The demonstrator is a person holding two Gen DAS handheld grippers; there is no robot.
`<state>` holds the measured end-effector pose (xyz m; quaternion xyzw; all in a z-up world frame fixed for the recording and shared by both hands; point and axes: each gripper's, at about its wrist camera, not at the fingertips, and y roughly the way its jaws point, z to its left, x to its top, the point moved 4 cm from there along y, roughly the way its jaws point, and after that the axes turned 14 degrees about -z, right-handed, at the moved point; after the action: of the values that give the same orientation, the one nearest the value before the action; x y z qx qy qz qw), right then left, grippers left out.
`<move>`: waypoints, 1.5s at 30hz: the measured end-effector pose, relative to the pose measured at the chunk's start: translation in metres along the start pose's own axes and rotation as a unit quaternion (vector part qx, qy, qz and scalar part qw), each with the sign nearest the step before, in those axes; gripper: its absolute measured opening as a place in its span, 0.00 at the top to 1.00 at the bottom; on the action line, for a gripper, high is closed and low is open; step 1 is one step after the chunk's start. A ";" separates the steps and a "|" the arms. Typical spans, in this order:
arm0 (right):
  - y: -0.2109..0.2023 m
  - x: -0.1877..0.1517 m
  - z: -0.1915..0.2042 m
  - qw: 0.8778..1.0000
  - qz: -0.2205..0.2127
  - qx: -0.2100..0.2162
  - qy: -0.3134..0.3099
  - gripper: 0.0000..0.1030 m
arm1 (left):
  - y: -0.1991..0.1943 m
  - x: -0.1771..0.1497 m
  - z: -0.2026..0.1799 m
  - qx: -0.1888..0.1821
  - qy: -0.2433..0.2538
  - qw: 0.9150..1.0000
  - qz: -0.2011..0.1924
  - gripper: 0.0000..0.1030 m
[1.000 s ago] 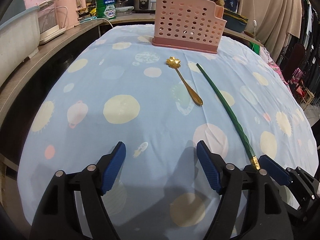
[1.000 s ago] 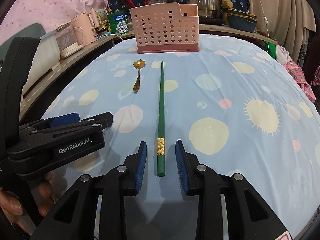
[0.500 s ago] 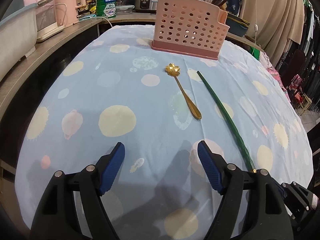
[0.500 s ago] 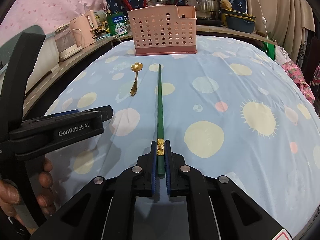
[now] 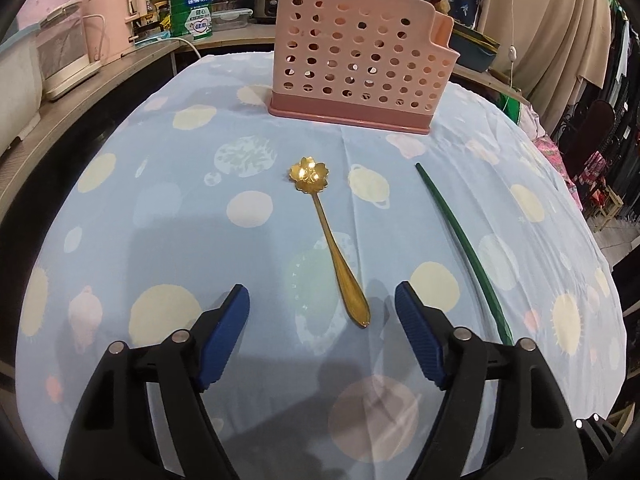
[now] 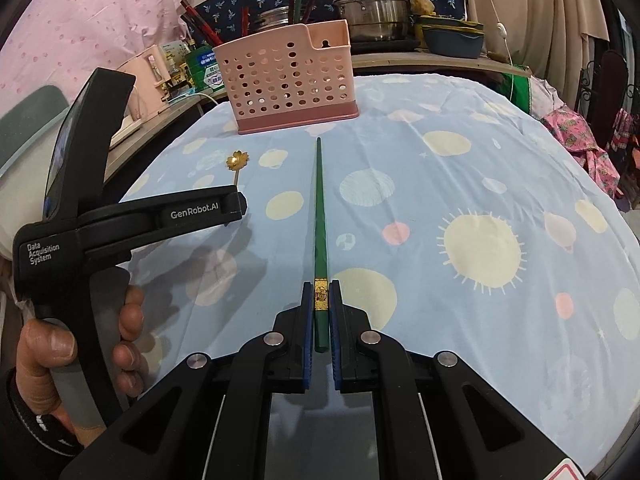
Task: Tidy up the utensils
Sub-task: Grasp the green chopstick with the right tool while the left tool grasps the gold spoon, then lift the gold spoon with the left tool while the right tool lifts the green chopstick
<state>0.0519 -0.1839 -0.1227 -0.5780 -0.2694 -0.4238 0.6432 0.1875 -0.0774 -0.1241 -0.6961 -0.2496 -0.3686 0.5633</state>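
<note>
Ahead, the right gripper [image 6: 321, 320] is clenching the green chopstick [image 6: 320, 208] pointing lengthwise at the pink basket [image 6: 292, 80], while the left gripper [image 5: 322, 340] is gaping around the gold spoon [image 5: 332, 244] handle

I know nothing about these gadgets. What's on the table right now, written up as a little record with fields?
surface: table under a blue spotted cloth
holder: pink perforated basket, upright at the far end
spoon: gold flower-bowl spoon, flat on the cloth
chopstick: green chopstick, pointing at the basket
right gripper: shut on the chopstick's gold-banded end
left gripper: open, straddling the spoon's handle tip
</note>
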 end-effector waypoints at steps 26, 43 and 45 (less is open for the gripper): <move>-0.012 0.012 -0.004 1.000 -0.017 0.005 0.017 0.93 | -0.038 -0.005 -0.004 -0.009 0.015 1.000 -0.006 0.90; -0.044 0.037 -0.007 0.998 -0.062 0.010 0.029 0.93 | -0.088 0.010 0.020 -0.008 -0.018 0.999 -0.038 0.90; -0.050 0.042 -0.007 0.997 -0.070 0.011 0.031 0.93 | -0.092 0.013 0.023 -0.006 -0.020 0.999 -0.042 0.90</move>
<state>0.0285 -0.1994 -0.0627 -0.5371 -0.2943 -0.4826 0.6261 0.1302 -0.0335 -0.0605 -0.6956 -0.2876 -0.3788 0.5385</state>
